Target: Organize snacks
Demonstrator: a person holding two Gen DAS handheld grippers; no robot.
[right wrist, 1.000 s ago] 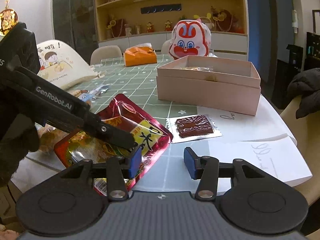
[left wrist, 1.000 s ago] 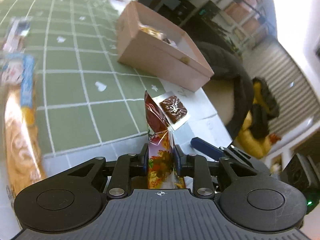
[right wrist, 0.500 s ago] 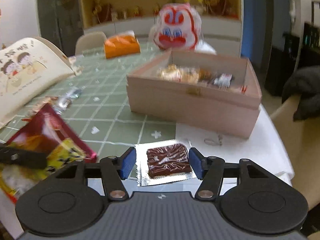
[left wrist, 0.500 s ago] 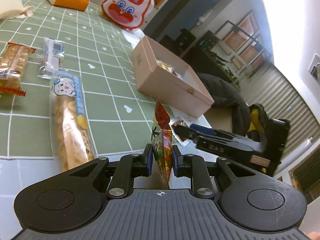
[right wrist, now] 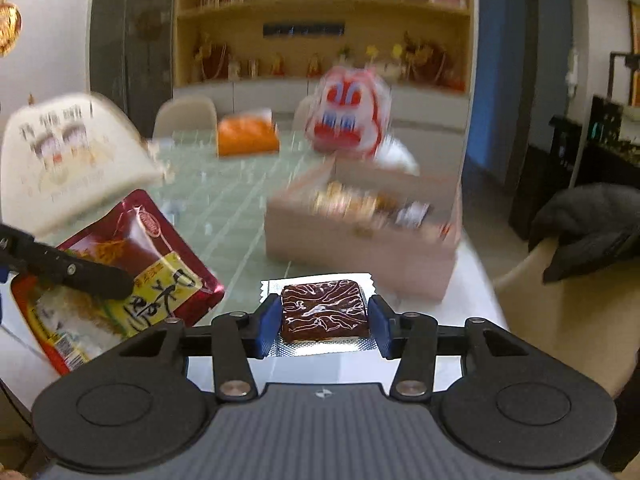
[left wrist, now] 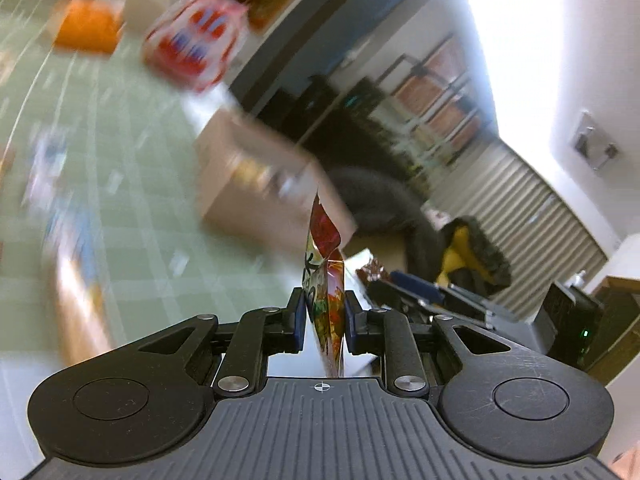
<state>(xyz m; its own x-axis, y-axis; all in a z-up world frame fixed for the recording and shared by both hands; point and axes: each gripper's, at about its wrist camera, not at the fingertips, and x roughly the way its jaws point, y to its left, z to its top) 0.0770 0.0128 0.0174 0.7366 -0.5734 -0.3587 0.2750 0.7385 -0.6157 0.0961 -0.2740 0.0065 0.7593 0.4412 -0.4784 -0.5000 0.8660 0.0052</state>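
My left gripper point(left wrist: 325, 312) is shut on the lower edge of a red snack pouch point(left wrist: 324, 240), which stands upright above the green table. The right wrist view shows the same pouch point(right wrist: 152, 264) at the left, with a left finger point(right wrist: 80, 276) across it. My right gripper point(right wrist: 323, 322) has a brown snack in a clear and silver packet point(right wrist: 324, 304) flat between its blue pads; the jaws are closing on it and it sits clear of the table. An open pink box point(right wrist: 360, 248) with several snacks inside stands just behind both.
A rabbit-face bag point(right wrist: 348, 120) and an orange pack point(right wrist: 246, 136) sit at the table's far end. A white cartoon bag point(right wrist: 68, 156) is at the left. A long snack pack point(left wrist: 76, 280) lies on the cloth. A chair with a dark coat point(right wrist: 592, 224) stands at the right.
Both grippers have risen. The right gripper went around the brown packet and lifted it off the table. The left gripper carried the red pouch up and turned toward the box.
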